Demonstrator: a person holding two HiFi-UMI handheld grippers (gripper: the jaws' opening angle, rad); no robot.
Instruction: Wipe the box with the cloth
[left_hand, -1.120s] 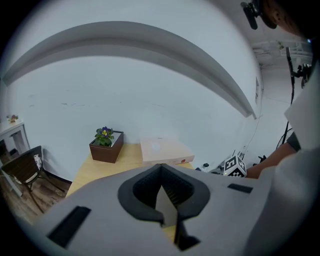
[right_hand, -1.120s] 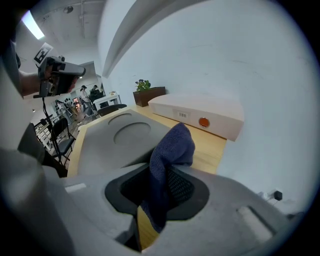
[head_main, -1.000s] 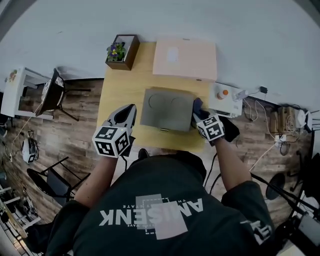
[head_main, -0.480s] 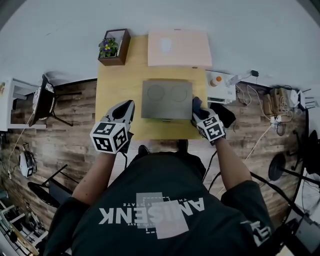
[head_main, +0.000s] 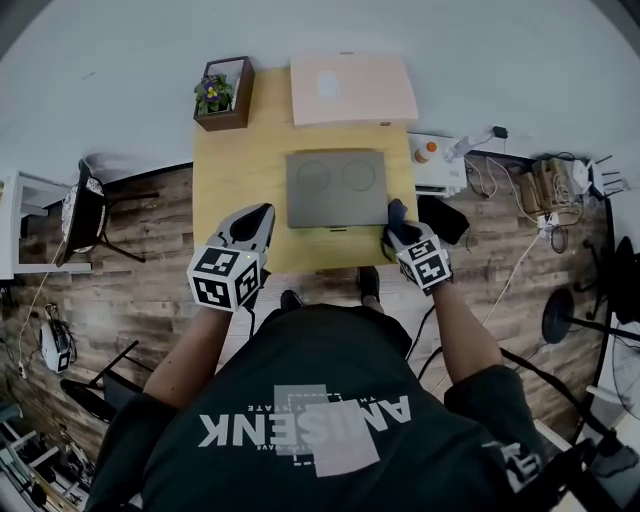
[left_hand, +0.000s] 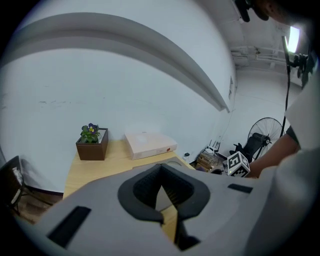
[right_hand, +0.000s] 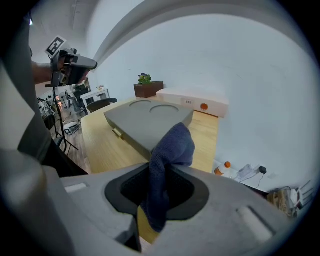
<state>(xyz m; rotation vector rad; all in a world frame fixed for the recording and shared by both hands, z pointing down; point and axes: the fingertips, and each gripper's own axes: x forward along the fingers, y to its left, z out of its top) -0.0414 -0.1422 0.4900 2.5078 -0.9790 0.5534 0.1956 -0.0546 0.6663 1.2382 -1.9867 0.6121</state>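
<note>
The right gripper (head_main: 395, 232) is squeezed tight on the blue cloth (head_main: 397, 211), which touches the near right corner of the grey box (head_main: 337, 188) in the middle of the table (head_main: 240, 170). The left gripper (head_main: 258, 218) is closed on nothing, over the near left of the table; far left, a brown planter (head_main: 236, 100) holds flowers (head_main: 212, 92). Since a second ago the cloth has slid nearer along the box's right side.

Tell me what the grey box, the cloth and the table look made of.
The grey box looks like matte moulded plastic or coated board: smooth top with two pressed-in circles. The blue cloth is soft fabric: it folds and droops. The table is light wood or wood-look laminate, with faint grain.
</note>
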